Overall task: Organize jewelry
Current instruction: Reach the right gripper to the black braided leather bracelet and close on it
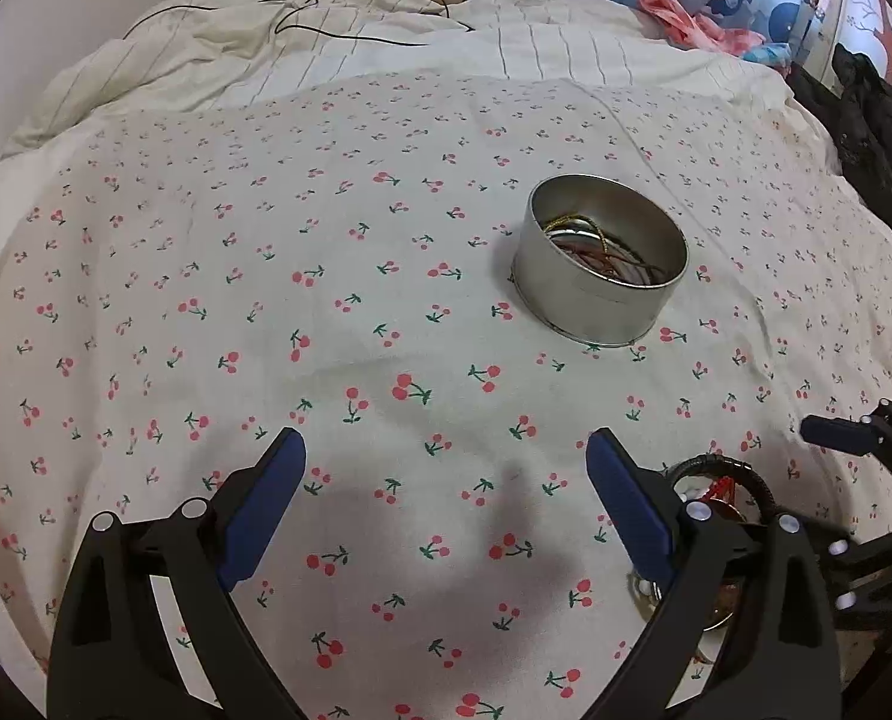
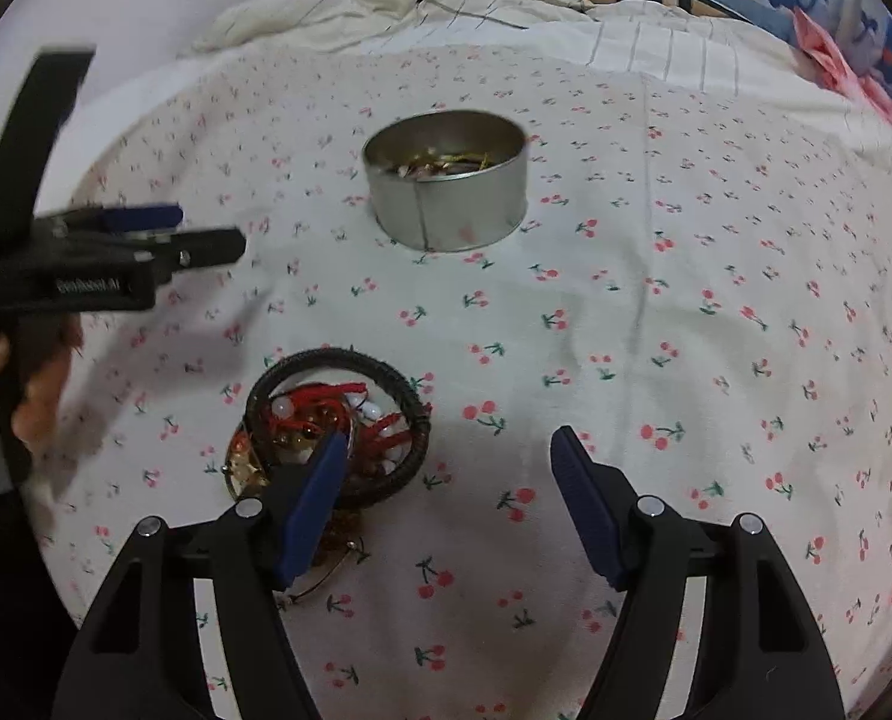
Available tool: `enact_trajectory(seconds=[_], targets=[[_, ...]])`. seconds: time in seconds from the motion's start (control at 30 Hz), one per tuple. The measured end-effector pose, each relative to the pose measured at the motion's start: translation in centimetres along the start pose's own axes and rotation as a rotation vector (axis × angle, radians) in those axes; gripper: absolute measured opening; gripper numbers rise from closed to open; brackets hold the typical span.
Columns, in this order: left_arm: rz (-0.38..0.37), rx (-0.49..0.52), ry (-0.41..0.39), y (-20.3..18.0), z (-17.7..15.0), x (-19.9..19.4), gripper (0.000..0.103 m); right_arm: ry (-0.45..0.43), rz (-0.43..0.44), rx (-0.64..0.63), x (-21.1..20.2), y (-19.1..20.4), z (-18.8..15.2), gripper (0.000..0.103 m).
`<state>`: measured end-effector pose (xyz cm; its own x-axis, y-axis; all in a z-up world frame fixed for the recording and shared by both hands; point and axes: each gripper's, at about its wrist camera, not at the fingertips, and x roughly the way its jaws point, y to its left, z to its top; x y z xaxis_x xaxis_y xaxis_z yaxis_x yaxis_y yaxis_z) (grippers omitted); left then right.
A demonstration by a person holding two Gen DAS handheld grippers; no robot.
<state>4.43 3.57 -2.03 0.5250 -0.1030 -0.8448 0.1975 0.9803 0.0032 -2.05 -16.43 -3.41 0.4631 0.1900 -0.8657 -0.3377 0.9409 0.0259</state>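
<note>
Jewelry is lying in a small heap on a bed covered by a white cherry-print sheet: a black braided ring is circling red cord, white beads and amber pieces, with a gold-toned piece poking out at the near side. Farther back on the sheet, well apart from the heap, a round metal tin is standing upright with no lid, and gold and reddish chains are resting inside it. In the right wrist view, the right gripper is hovering with its blue-padded jaws spread wide and nothing between them; its left finger is sitting in front of the heap. In the left wrist view, the left gripper is also standing wide open and empty over bare sheet, with the tin ahead of it to the right and the heap partly hidden behind its right finger. A rumpled cream duvet is lying behind the sheet.
</note>
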Motion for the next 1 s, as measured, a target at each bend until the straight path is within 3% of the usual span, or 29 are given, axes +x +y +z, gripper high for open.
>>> enact_trajectory(seconds=[0.1,0.33,0.47,0.57,0.6,0.67,0.77,0.83,0.9,1.0], targets=[[0.006,0.007,0.000,-0.2,0.1,-0.1,0.091,-0.007,-0.232,-0.076,0.8,0.5,0.1,0.068],[0.014,0.000,-0.006,0.0,0.2,-0.3,0.092,-0.018,-0.366,0.019,0.6,-2.3,0.3,0.068],[0.016,0.010,-0.002,-0.2,0.2,-0.2,0.093,0.001,-0.300,-0.009,1.0,-2.0,0.3,0.068],[0.009,0.033,0.007,-0.6,0.0,-0.1,0.093,0.019,-0.322,-0.058,1.9,-1.3,0.3,0.064],[0.005,0.045,0.012,-0.8,-0.1,0.0,0.093,0.019,-0.332,-0.051,2.0,-1.4,0.4,0.060],[0.009,0.067,0.014,-1.2,-0.2,0.0,0.093,0.018,-0.342,0.014,1.8,-2.7,0.6,0.034],[0.026,0.090,0.013,-1.6,-0.3,0.0,0.093,0.000,-0.379,0.086,0.9,-4.7,0.6,0.017],[0.000,0.102,0.030,-1.7,-0.5,0.1,0.093,-0.013,-0.311,0.153,0.6,-5.8,0.8,0.016],[-0.021,0.124,0.046,-1.9,-0.9,0.3,0.093,-0.004,-0.301,0.166,0.8,-6.2,0.9,0.016],[-0.135,0.138,0.098,-2.2,-1.4,0.6,0.093,0.020,-0.298,0.164,1.3,-6.3,1.1,0.017]])
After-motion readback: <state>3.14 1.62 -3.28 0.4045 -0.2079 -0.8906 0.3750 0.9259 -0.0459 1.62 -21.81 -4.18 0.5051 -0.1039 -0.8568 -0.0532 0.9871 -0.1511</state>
